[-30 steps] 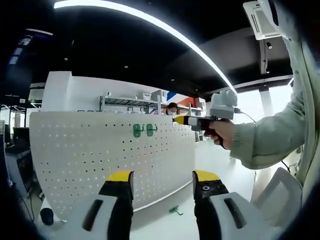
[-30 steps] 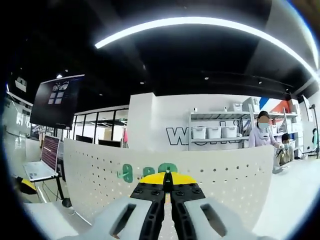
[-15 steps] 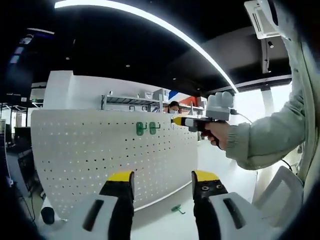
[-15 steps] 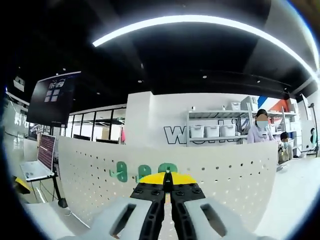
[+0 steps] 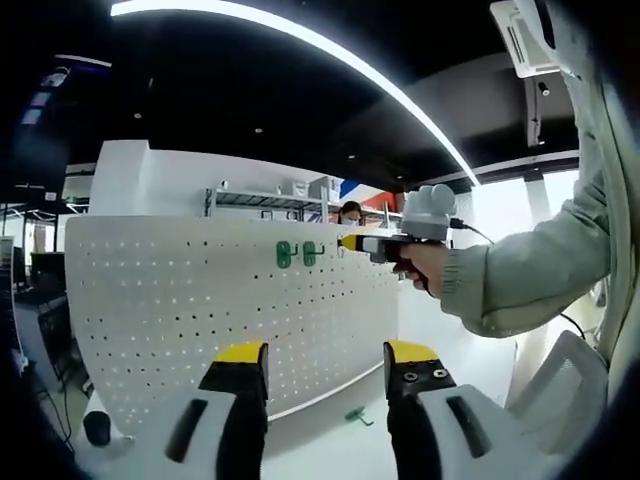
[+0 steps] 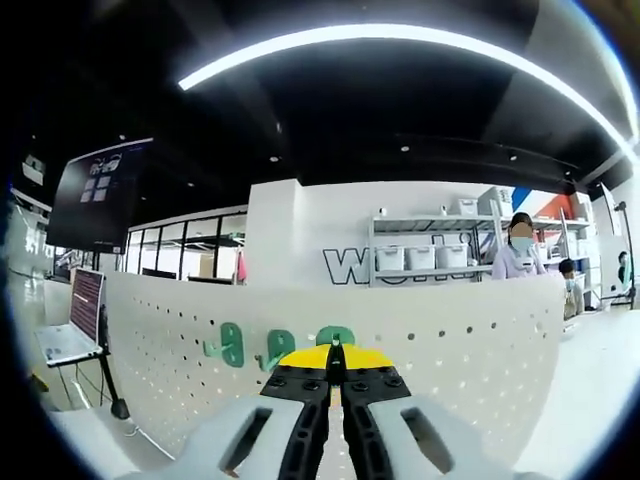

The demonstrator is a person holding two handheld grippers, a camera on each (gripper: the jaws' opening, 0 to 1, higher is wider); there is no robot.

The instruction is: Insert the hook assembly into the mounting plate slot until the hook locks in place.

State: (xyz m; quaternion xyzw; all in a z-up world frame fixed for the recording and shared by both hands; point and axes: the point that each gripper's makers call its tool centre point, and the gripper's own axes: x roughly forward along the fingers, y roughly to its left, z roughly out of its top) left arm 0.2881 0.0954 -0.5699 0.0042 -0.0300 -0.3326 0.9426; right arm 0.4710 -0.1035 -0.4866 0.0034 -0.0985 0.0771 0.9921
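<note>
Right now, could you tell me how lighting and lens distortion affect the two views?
Left gripper view: the bright window behind the right hand-held gripper washes out; the white perforated pegboard bows from fisheye. Right gripper view: the curved ceiling light strip glares against a dark ceiling; the green plastic hooks look soft.

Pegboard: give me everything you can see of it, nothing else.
The pegboard is a white panel with a regular grid of small holes, looking like painted metal or plastic. It stands upright on a white table, its bottom edge meeting the surface. Green hooks hang near its top edge; in the right gripper view three green hooks show there. The right gripper, jaws closed, is at the board by the hooks. A loose green hook lies on the table in front.
</note>
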